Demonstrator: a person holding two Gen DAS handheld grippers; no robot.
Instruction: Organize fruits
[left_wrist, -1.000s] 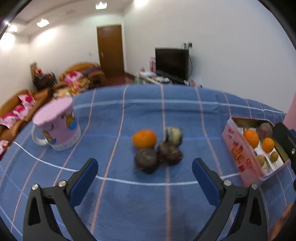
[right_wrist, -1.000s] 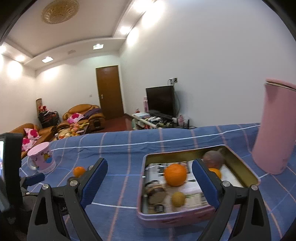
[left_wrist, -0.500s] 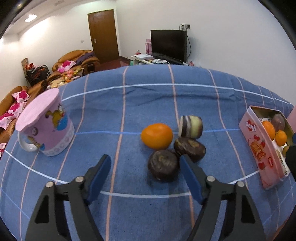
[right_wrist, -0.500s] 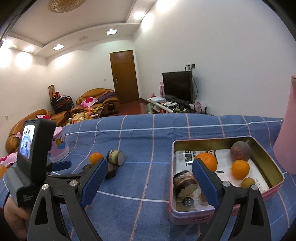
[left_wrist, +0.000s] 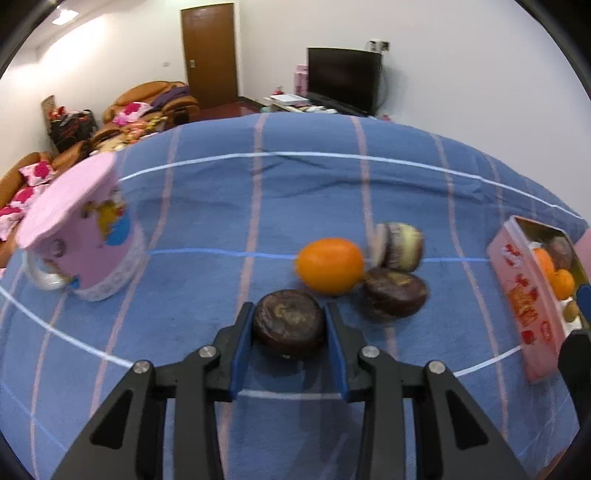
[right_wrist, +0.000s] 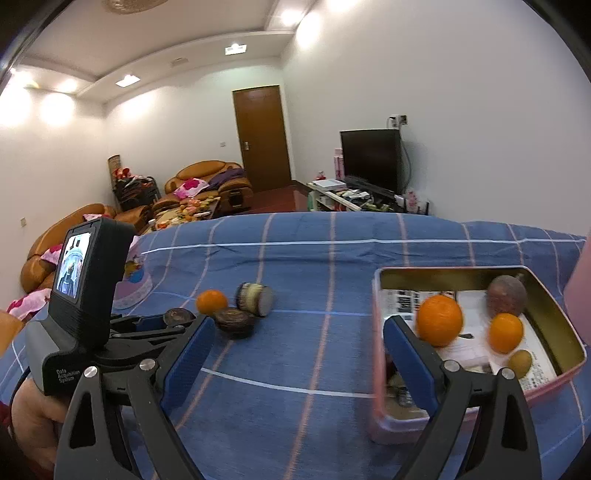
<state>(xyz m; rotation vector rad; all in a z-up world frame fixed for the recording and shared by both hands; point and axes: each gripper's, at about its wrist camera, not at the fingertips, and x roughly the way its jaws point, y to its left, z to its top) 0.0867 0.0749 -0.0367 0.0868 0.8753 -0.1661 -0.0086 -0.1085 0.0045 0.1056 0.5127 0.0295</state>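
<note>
while one orange (left_wrist: 330, 266) waits outside, two oranges (right_wrist: 439, 320) occupy the tin (right_wrist: 554, 325).

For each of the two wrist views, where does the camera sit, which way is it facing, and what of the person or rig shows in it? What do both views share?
Left wrist view: sits on the left gripper, looking down along its jaws, which have just been closing and now press the dark round fruit; only the gripper's own frame shows.
Right wrist view: sits on the right gripper, jaws wide apart, facing across the blue checked cloth toward the pink metal tin; the left gripper and the hand holding it show at left.
Shared: loose orange, tin, cloth.
</note>
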